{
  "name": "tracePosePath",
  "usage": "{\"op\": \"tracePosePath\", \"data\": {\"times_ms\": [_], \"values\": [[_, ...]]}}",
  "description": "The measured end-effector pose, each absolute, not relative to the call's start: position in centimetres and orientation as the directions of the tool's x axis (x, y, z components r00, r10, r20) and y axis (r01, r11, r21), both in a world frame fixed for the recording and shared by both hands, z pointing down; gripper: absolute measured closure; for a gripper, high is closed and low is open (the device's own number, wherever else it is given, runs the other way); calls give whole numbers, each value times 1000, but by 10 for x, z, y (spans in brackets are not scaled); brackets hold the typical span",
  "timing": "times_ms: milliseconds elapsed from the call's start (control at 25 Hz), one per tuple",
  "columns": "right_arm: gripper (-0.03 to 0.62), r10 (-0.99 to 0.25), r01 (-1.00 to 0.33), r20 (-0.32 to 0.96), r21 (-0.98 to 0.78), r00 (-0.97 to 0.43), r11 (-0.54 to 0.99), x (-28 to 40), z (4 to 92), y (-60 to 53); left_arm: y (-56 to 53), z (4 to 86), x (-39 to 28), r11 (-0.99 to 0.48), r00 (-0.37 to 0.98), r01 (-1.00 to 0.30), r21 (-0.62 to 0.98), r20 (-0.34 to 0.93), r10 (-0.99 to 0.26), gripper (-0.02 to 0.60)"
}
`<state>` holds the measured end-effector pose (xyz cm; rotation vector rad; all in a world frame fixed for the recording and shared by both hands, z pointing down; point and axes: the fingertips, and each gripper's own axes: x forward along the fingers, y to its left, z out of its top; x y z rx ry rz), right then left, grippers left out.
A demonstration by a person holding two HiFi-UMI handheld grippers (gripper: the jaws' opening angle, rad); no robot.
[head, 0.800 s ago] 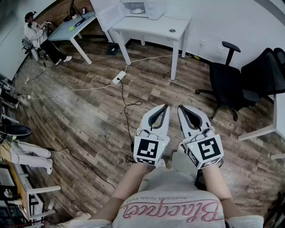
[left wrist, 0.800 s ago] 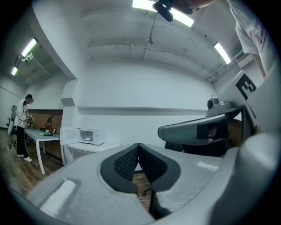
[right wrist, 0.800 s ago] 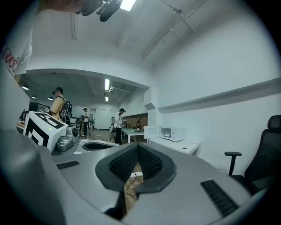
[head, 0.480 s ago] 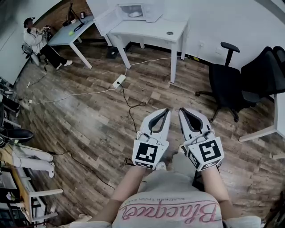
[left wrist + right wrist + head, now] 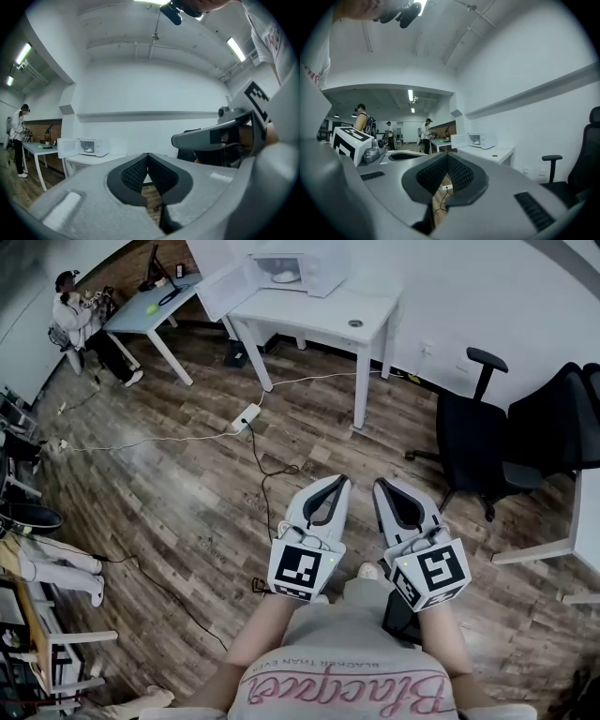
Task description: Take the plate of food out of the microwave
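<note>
**Both claws shut and empty, far from the microwave**

The microwave (image 5: 292,264) sits on a white worktop (image 5: 323,317) across the room with its door (image 5: 225,287) swung open. A pale plate (image 5: 284,276) is visible inside; the food on it is too small to make out. Wooden floor (image 5: 169,484) lies between, crossed by a cable and a power strip (image 5: 247,413). A black office chair (image 5: 476,442) stands to the right, and a person (image 5: 80,310) sits at a far desk. The left claw (image 5: 339,484) and right claw (image 5: 382,486) are held side by side at waist height, pointing forward, jaws pressed together on nothing.
</note>
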<state>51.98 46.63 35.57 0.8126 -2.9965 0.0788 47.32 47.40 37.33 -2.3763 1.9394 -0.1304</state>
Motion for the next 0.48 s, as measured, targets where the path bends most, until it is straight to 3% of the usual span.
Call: {"op": "tracePosePath", "data": {"times_ms": [480], "values": [[583,-411,-414,71,-32,-909,910,538,357,410,411,365,508,-139,140,-986,-91,-12,-990,575]]}}
